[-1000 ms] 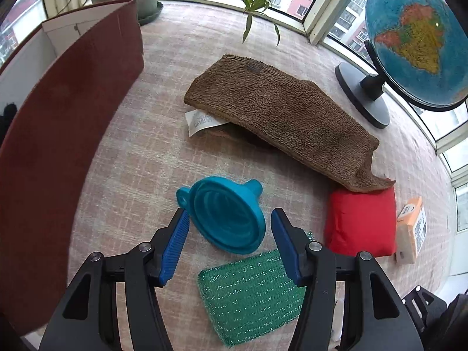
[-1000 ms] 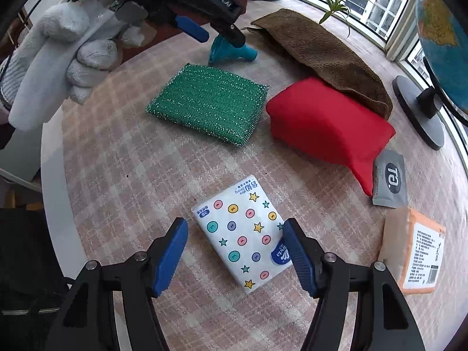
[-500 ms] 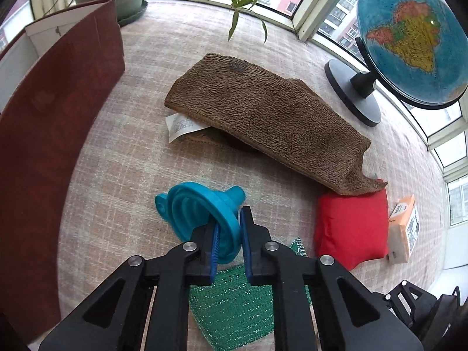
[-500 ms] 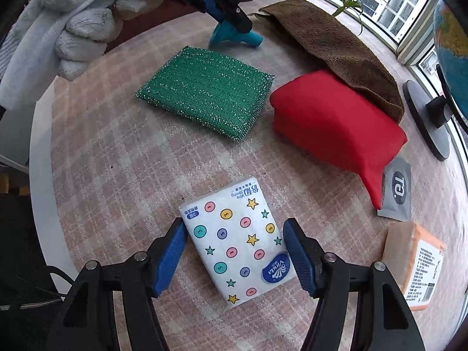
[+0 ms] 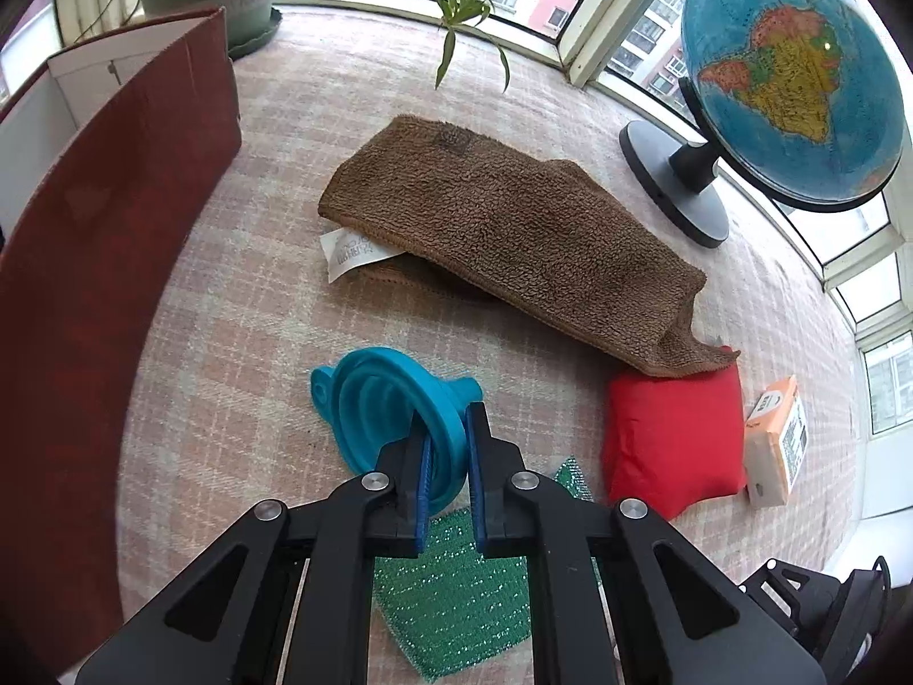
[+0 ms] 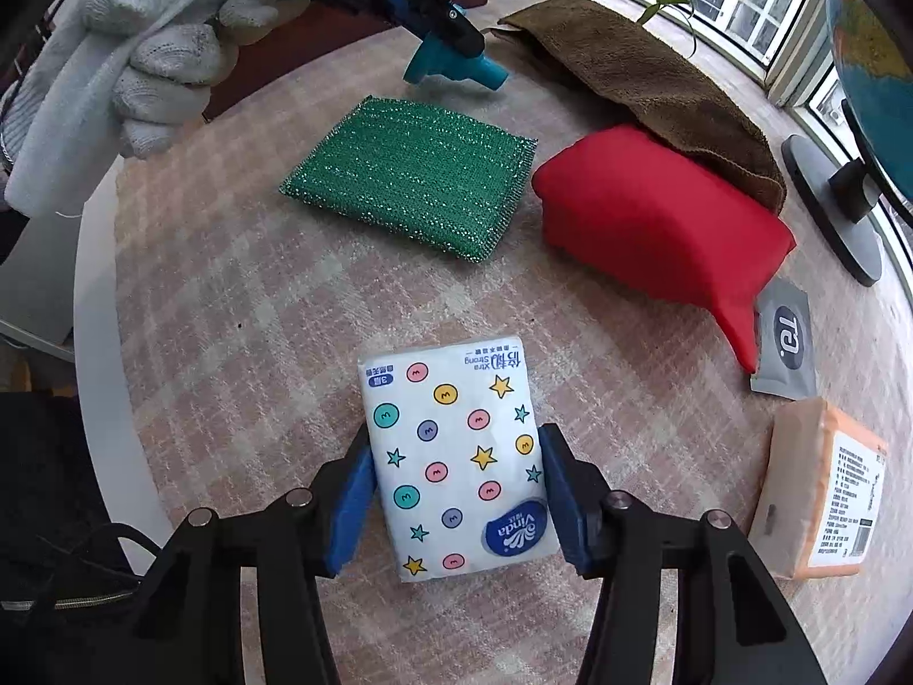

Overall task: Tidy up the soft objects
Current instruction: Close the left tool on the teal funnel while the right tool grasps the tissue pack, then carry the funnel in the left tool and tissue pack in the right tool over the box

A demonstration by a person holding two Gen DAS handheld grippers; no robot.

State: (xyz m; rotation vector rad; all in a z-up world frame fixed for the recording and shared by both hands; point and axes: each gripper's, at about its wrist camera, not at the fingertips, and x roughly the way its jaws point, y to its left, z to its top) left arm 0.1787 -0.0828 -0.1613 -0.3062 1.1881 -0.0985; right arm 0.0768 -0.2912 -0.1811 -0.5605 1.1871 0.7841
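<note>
Tissue pack (image 6: 459,456) marked "Vinda", "Xtra Strong", lying on checked tablecloth (image 6: 239,308) at near edge. Grey sachet (image 6: 786,339) reads "Ta". Right gripper (image 6: 456,482) just been closing, half open, pads against both sides of pack. Left gripper (image 5: 447,459) closed tight on rim of blue silicone funnel (image 5: 388,399), beside green scourer (image 5: 456,588). Red-brown box (image 5: 97,217) at left, white inside, contents not visible.

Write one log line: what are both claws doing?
left claw: shut on blue funnel | right claw: just closing, pads at tissue pack
</note>
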